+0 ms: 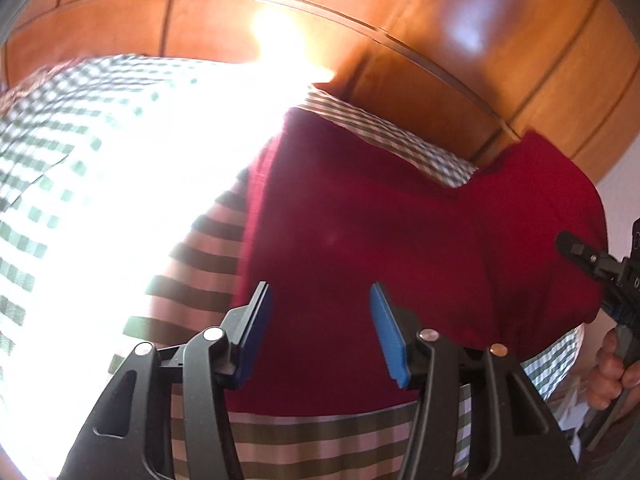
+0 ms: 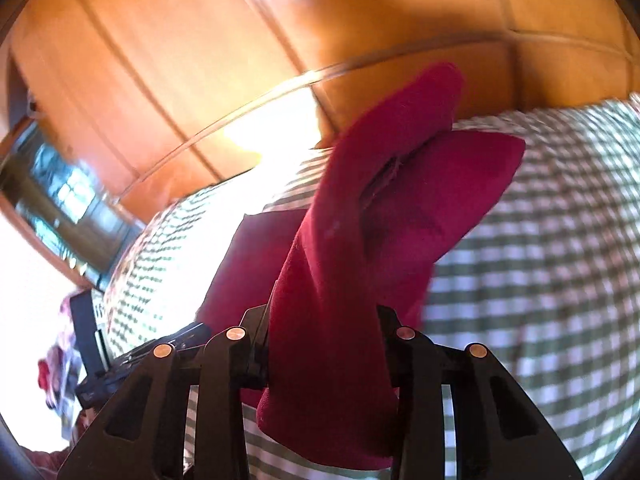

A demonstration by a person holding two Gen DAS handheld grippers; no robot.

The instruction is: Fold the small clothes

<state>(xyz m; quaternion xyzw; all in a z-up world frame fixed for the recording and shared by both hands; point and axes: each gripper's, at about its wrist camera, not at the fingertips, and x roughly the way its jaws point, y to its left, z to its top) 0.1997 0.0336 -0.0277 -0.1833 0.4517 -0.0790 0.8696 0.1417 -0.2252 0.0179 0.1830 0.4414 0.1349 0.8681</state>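
Two hand-held grippers are in view over a green-and-white checked cloth (image 1: pixel 60 152) that covers the surface. Left hand-held gripper (image 1: pixel 322 332): blue pads set well apart, nothing between them; it hangs over the red garment (image 1: pixel 380 220) near the surface's near edge. Whether its tips touch the fabric cannot be told.

Right hand-held gripper (image 2: pixel 324 344): jaws closed onto a bunched end of the red garment (image 2: pixel 332 320); the pads themselves are hidden by the cloth. From the grip the fabric runs forward and away along the fingers, its long axis pointing toward the far edge, and ends in two rounded lobes (image 2: pixel 452 168) that stand up off the checked cloth (image 2: pixel 560 240). A flatter red portion (image 2: pixel 244 264) lies on the check to the left of the raised part.

In the left wrist view the garment lies spread broadly, with its far border against a strip of check near the far edge, and one raised corner (image 1: pixel 536 160) at the right. A brown-and-pink striped piece (image 1: pixel 200 256) lies under its left and near sides. Strong glare washes out the left part of the check.

The right gripper's black frame (image 1: pixel 600 268) and the holding hand (image 1: pixel 612 368) show at the right edge of that view. Orange wood panelling (image 1: pixel 440 40) stands beyond the far edge
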